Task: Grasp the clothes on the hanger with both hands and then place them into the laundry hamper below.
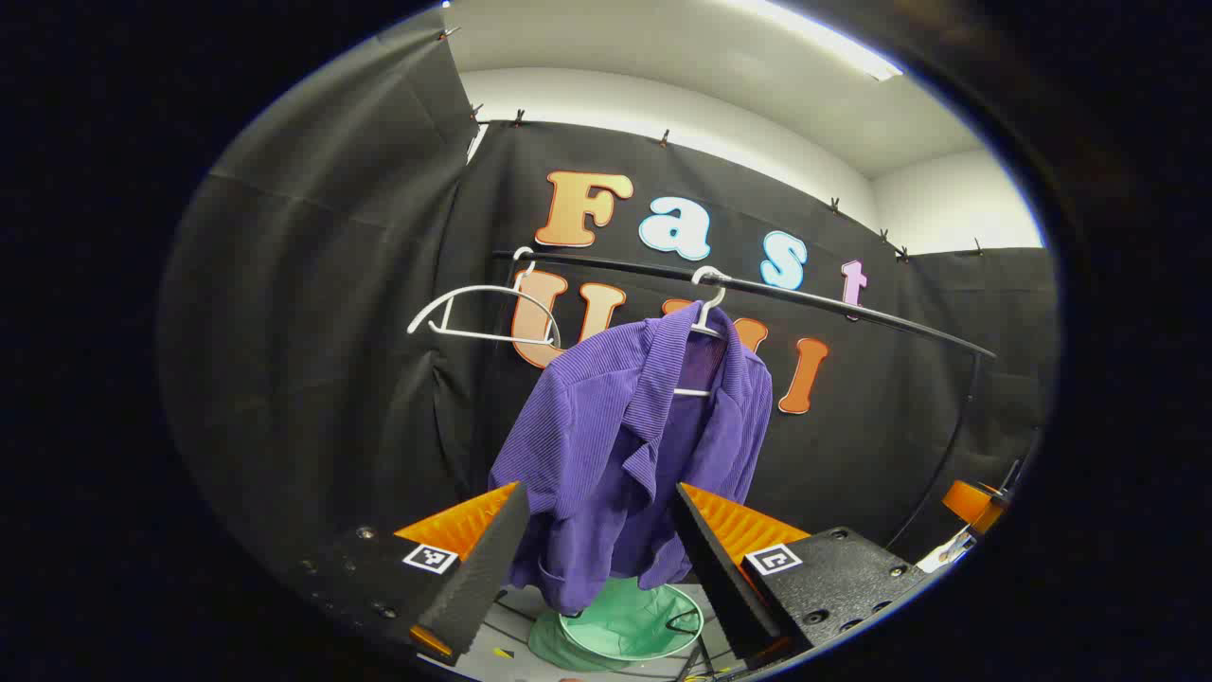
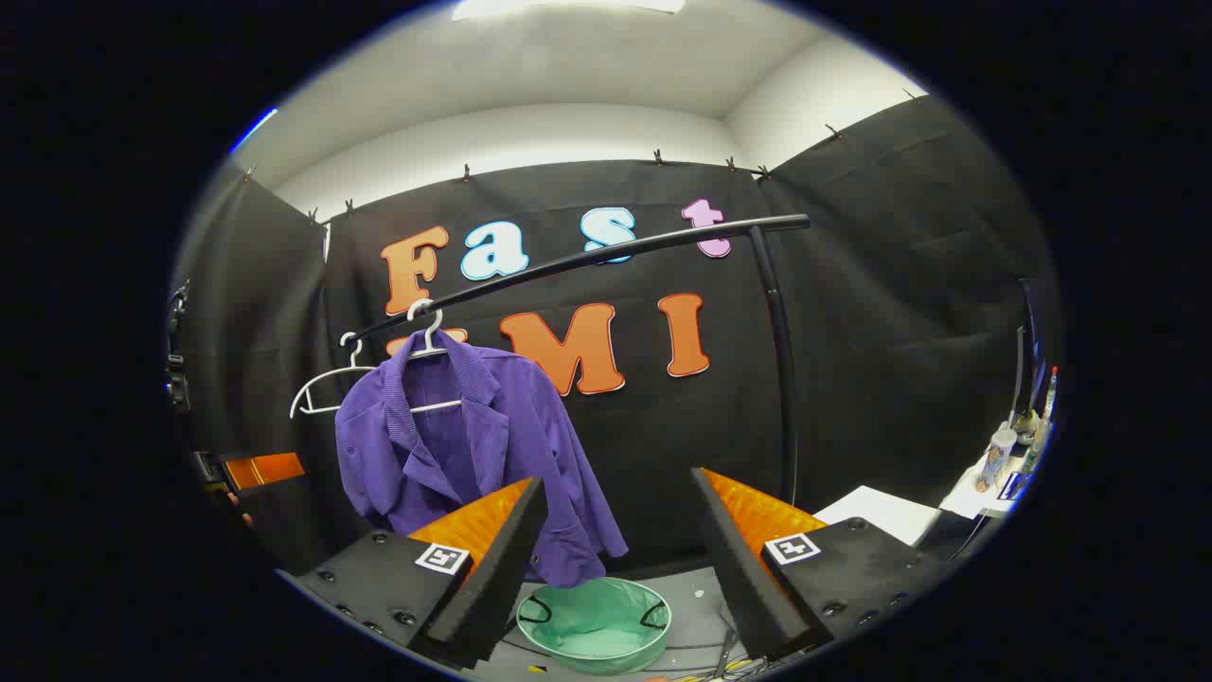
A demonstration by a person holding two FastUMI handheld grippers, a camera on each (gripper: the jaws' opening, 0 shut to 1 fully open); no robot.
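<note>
Black metal clothes rail [image 2: 587,260] spans the booth; from it hangs the purple ribbed shirt [image 1: 625,445] on a white wire hanger [image 1: 705,313], directly above the round mint-green laundry hamper [image 2: 595,620] on the floor. An empty white hanger [image 1: 483,317] hangs beside. My left gripper [image 1: 597,559] and right gripper [image 2: 615,559] both gape wide, short of the shirt, holding nothing.

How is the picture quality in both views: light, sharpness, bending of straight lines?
Left gripper view: even ceiling light, purple jacket sharp, clothes rail bowed by the fisheye. Right gripper view: a bright ceiling lamp glares at the top, green hamper sharp, rail also curved.
</note>
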